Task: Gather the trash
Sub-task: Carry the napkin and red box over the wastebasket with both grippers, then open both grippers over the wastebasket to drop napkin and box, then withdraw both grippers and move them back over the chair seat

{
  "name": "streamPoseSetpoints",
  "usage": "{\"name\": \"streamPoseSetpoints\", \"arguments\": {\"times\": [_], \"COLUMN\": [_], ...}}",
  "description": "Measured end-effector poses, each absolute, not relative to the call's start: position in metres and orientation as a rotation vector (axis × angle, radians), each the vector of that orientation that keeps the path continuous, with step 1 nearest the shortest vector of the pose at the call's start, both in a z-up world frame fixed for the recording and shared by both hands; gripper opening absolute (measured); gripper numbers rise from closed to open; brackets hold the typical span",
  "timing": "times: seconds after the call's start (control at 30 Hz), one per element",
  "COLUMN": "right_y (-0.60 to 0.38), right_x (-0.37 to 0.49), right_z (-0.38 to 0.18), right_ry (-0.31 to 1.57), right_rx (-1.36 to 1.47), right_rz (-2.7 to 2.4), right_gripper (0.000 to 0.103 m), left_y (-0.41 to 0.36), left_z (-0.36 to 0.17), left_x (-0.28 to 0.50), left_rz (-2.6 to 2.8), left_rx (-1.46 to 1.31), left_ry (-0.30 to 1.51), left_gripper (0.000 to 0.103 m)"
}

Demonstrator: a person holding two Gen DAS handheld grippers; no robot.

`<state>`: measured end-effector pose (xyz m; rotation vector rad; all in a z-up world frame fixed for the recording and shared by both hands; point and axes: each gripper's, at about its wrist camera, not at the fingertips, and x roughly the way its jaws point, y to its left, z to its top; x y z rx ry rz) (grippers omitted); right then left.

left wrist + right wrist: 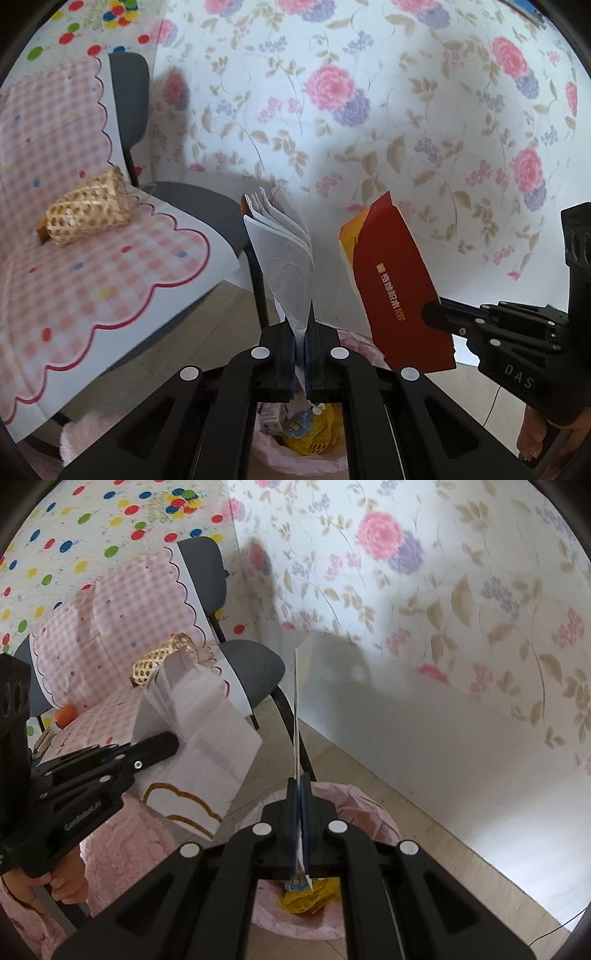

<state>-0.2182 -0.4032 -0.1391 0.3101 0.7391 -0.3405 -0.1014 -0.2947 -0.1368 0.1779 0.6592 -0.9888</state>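
The left gripper is clamped on a folded white paper bag at centre frame, holding it upright. The right gripper pinches a flat red-and-yellow cardboard envelope edge-on. Both hang above the pink-lined trash bin at the bottom of each view, likely so that letting go drops them beside the yellow wrapper already inside.

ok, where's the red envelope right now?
The red envelope is clamped in the right hand-held gripper, right of centre in the left wrist view. It hangs beside the white paper bag and above the pink-lined trash bin.
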Motion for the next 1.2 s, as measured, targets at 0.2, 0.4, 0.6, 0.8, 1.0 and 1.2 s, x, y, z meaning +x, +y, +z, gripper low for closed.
{"name": "streamPoseSetpoints", "arguments": {"times": [0.2, 0.4, 0.6, 0.8, 1.0, 1.2], "right_y": [-0.413, -0.424, -0.426, -0.429, -0.416, -0.402], "right_x": [-0.211, -0.197, -0.198, -0.205, -0.204, -0.191], "right_z": [-0.158, -0.180, -0.179, -0.160, -0.153, -0.137], "right_ry": [0.776, 0.823, 0.822, 0.776, 0.757, 0.718], "right_rx": [0.339, 0.361, 0.356, 0.345, 0.327, 0.311], "right_rz": [-0.334, -0.350, -0.367, -0.385, -0.359, -0.306], "right_gripper": [0.003, 0.004, 0.025, 0.025, 0.025, 0.025], "left_y": [-0.310, -0.310, -0.302, -0.285, -0.251, -0.218], "left_z": [-0.150, -0.151, -0.143, -0.126, -0.103, -0.091], "left_x": [-0.092, -0.081, -0.075, -0.073, -0.064, -0.054], "left_rz": [-0.971, -0.957, -0.959, -0.952, -0.882, -0.758], "left_rx": [0.188, 0.167, 0.130, 0.102, 0.080, 0.095], "left_ry": [0.707, 0.720, 0.718, 0.683, 0.630, 0.614], "left_gripper": [0.026, 0.045, 0.048, 0.048, 0.049, 0.050]}}
